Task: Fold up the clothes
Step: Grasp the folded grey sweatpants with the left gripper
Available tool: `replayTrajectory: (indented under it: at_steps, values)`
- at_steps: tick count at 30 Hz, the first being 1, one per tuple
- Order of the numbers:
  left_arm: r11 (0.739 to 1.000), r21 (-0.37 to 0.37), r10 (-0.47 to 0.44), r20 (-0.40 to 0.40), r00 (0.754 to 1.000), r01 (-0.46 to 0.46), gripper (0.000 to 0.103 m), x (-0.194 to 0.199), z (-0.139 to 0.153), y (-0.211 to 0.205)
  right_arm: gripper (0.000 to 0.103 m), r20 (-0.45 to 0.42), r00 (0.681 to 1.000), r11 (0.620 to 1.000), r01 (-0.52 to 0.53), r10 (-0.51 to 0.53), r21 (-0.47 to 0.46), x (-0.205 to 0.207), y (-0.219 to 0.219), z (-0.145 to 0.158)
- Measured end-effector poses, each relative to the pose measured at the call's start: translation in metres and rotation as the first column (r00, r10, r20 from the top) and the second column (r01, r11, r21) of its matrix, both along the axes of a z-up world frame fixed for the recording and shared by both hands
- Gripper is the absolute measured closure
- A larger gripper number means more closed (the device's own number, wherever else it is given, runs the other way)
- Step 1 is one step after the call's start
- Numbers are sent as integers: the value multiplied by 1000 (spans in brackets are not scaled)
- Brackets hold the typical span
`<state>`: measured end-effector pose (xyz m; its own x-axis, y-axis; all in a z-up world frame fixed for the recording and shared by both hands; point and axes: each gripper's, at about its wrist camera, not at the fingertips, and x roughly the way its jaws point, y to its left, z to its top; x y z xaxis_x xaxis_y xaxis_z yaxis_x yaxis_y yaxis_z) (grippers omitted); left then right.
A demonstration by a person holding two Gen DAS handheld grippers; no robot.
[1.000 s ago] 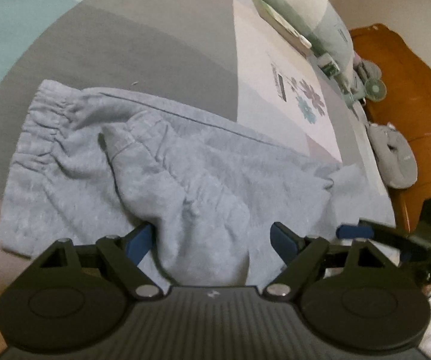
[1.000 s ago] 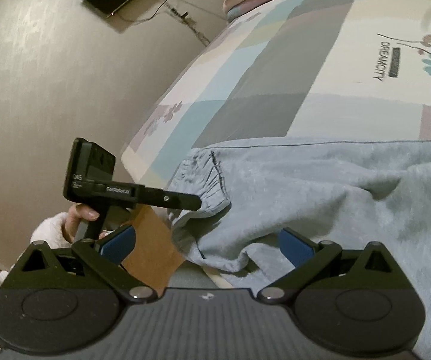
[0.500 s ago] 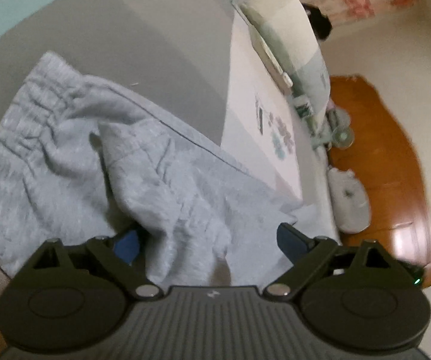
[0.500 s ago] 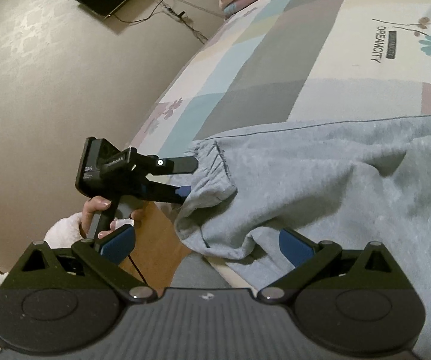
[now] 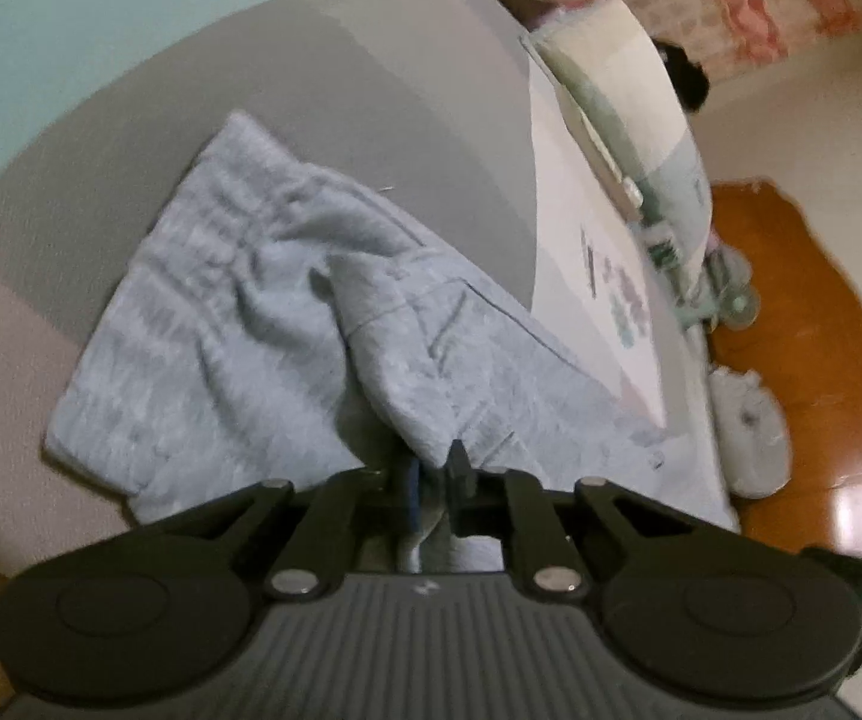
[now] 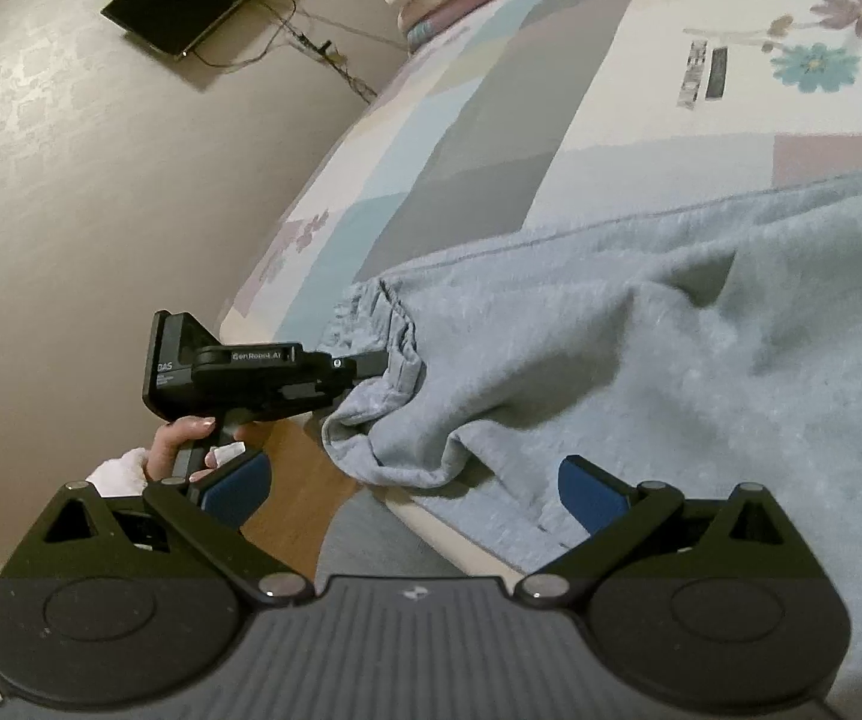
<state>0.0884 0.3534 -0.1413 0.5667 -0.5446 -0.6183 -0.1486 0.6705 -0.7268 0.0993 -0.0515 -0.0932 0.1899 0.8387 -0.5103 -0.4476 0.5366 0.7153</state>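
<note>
Left wrist view shows the left gripper [image 5: 433,480] pinched narrow on a raised fold of the grey sweatpants [image 5: 239,348], which lie spread on the patchwork bedspread [image 5: 371,96] with the gathered waistband at the far left and the legs running off to the right toward the bed's edge. Seen from the right wrist, the left gripper [image 6: 380,363] bites the cloth at the gathered end close to the near edge of the bed, while the right gripper [image 6: 416,480] stands wide apart and holds nothing, hovering just over the bed's edge with the fabric lying ahead of it and to its right. So the garment's long axis runs crosswise to both claws, from the left gripper's pinch out past the right one. Any fold along that length would, I judge, turn on the right claw finding cloth farther along the legs, since it is the nearer one to that end.
</note>
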Motion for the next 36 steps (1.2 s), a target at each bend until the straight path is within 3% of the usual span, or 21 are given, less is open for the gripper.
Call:
replayTrajectory:
  at_steps: [3,8,15,36]
  values:
    - [999,50,-19,-1,1000,19,91,1,7,-3,0,3,1000,1000,14,-14,3,-2,-5,0]
    - [998,-53,33,-28,999,-34,91,-4,-5,9,0,-14,999,1000,29,-29,-4,-4,-9,-4]
    - [997,-65,39,-24,999,-40,91,-2,-9,9,0,-25,999,999,43,-43,-14,-5,-12,-5]
    - [1000,-7,20,13,1000,-20,90,-8,-4,7,0,-30,998,998,46,-47,-47,-3,-4,-11]
